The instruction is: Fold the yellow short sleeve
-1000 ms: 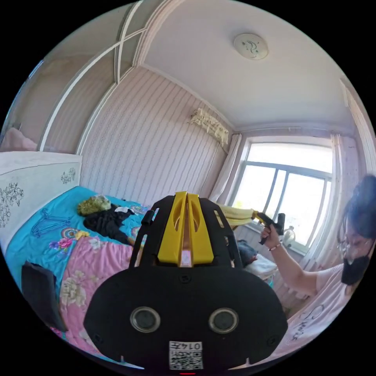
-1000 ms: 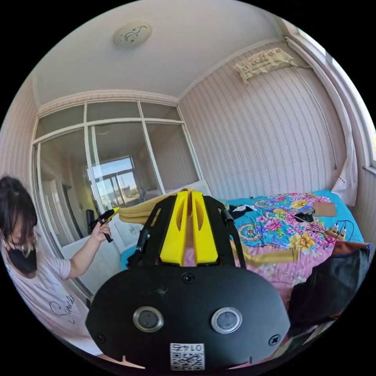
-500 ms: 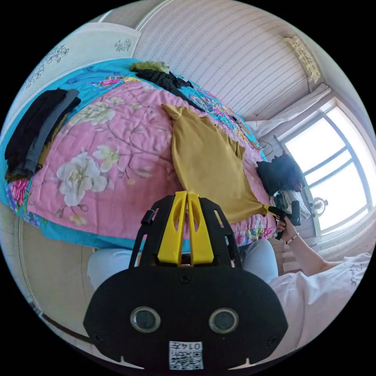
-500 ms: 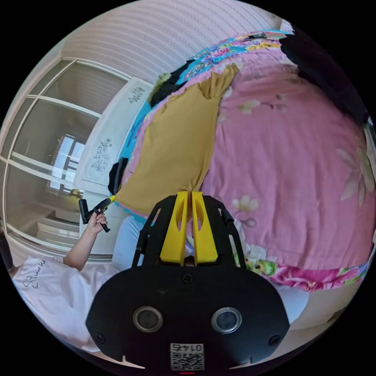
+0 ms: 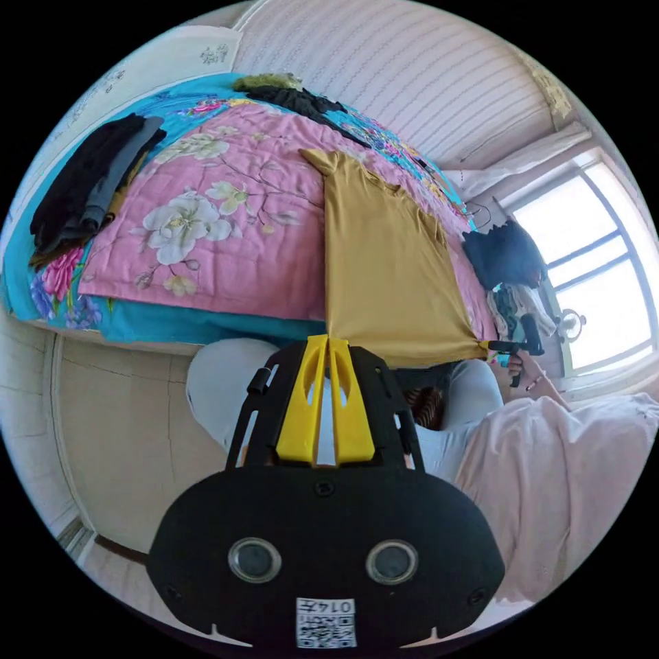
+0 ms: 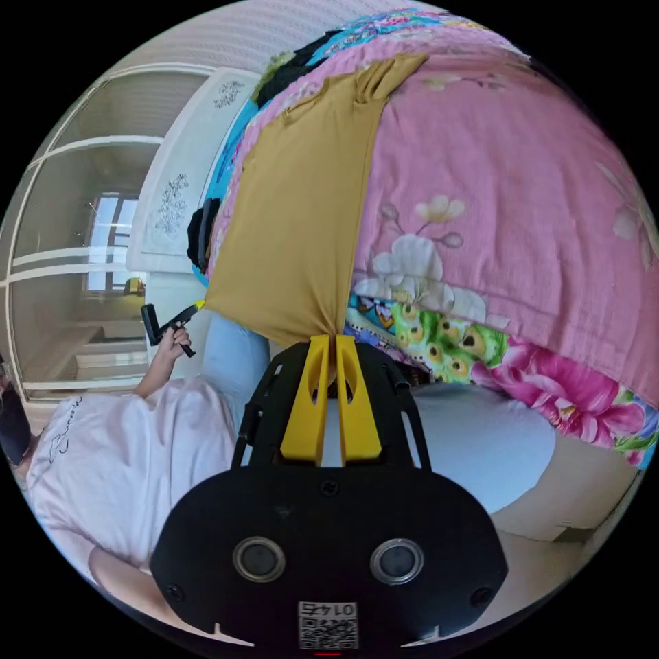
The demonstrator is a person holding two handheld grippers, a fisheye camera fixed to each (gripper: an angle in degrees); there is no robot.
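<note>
Left hand-held gripper [image 5: 328, 341] – yellow jaws closed on one bottom corner of the yellow short sleeve [image 5: 384, 264], cloth pinched between the tips. Right hand-held gripper [image 6: 334, 339] – same state, jaws clamped on the other bottom corner, fabric bunched at the tips.

Each gripper shows in the other's view: the right one at [image 5: 504, 345] with the person's hand [image 5: 532, 371] on its black handle, the left one at [image 6: 180, 320] held by the other hand [image 6: 171, 338]. Both are at the shirt's hem corners, hem stretched taut between them.

Shirt lies spread on the pink floral quilt [image 5: 226, 226] on the bed [image 5: 147, 329], collar and sleeves at the far end, hem pulled past the near edge of the mattress and hanging in the air above the person's lap. One short sleeve [image 6: 388, 72] is visible at the far end in the right gripper view.

Other items on the bed:
- stack of dark folded clothes [image 5: 86, 185] near the headboard side, on the turquoise sheet
- black garment with a green one beside it [image 5: 288, 96] beyond the shirt's collar
- dark bundle [image 5: 504, 254] near the window side

Person is seated at the bed's edge – light trousers [image 6: 473, 439], pale pink top [image 5: 570, 480].
</note>
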